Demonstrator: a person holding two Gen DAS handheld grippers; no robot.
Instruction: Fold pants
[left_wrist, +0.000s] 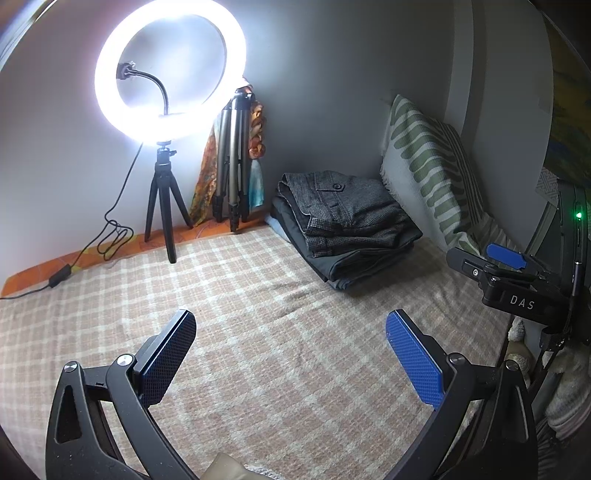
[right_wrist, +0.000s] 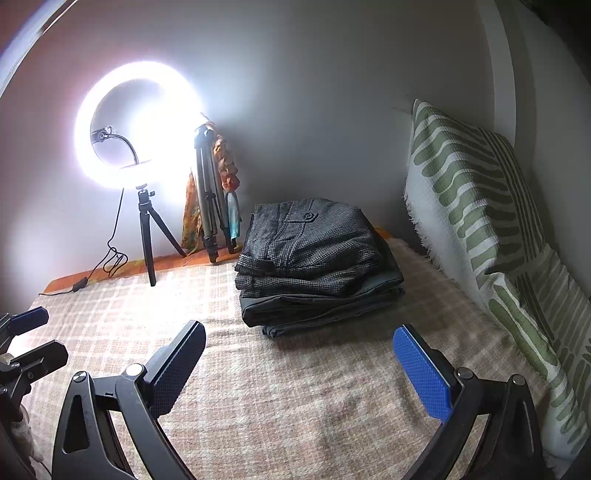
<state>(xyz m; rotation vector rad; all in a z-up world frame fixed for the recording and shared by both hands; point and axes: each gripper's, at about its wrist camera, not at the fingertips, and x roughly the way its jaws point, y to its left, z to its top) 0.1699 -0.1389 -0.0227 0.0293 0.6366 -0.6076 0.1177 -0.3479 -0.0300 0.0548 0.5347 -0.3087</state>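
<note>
No pants are being worked; judging by the bare checked blanket (left_wrist: 258, 295), the step is between garments. The left gripper (left_wrist: 291, 354) is held spread wide, grasping nothing. The folded pants (right_wrist: 314, 251) are stacked at the far corner beside the pillow (right_wrist: 476, 206). The right gripper (right_wrist: 299, 365) is likewise spread, empty. A fresh pair must be fetched next.

A lit white ring light (left_wrist: 170, 66) on a small black tripod (left_wrist: 162, 199) stands against a plain grey wall (left_wrist: 332, 74), on a beige checked bed cover (left_wrist: 258, 314). A green-and-white patterned cushion (right_wrist: 465, 192) leans on the right.
</note>
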